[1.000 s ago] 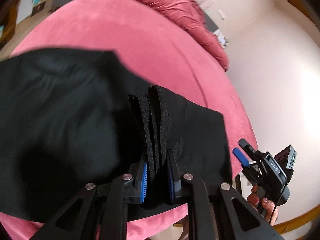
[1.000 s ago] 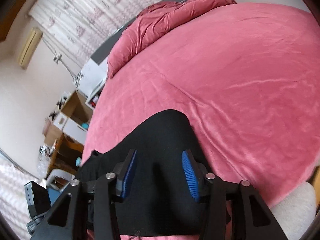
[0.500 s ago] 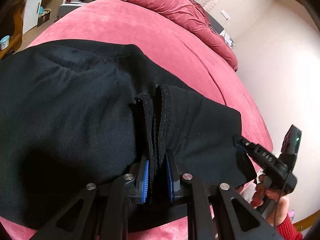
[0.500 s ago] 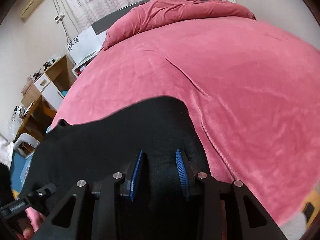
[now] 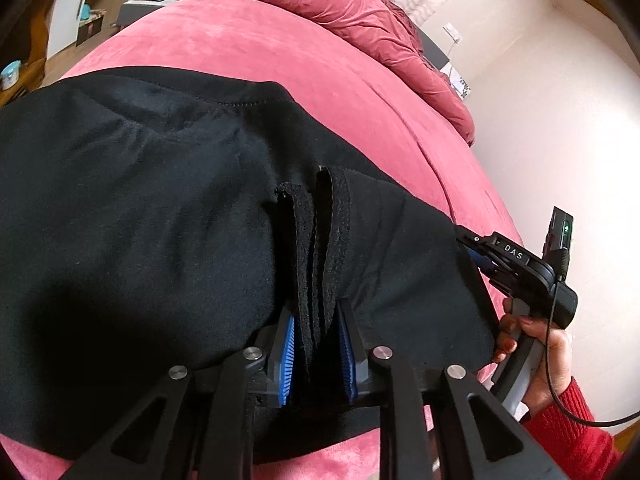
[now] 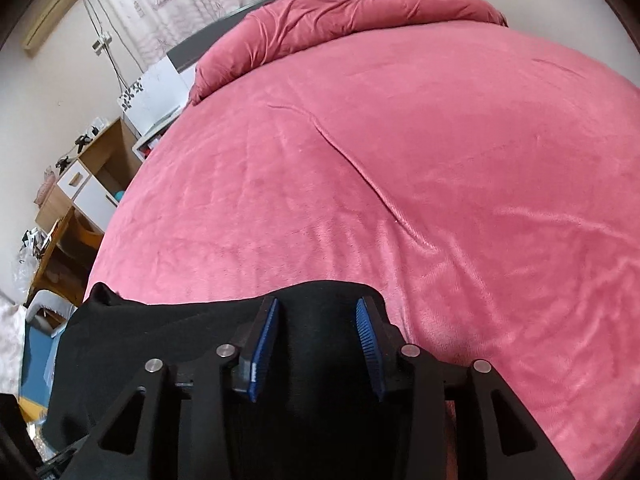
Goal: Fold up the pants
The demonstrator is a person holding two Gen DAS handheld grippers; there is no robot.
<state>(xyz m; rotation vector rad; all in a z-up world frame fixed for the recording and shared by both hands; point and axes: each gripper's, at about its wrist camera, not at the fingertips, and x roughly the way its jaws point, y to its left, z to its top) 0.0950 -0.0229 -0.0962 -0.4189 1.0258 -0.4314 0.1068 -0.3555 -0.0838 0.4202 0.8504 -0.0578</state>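
**Pants lowered onto the pink bed**

Lower now than a second ago, the black pants [image 5: 152, 216] lie spread across the near part of the pink bedspread [image 6: 400, 160], where before they hung higher and the right gripper was off to the side. Their long axis runs left to right along the near edge of the bed, the stitched hem on the far side facing the crumpled duvet [image 5: 360, 28] at the head. Bunched layers stand upright between the blue pads of the left gripper [image 5: 318, 344], which are clamped together on them. On the other side, the right gripper [image 6: 316, 344] has its pads set apart with black cloth lying between them; whether they pinch it I cannot tell. Beyond the pants the spread stretches broad and open to the duvet, with one long crease [image 6: 368, 176] across it
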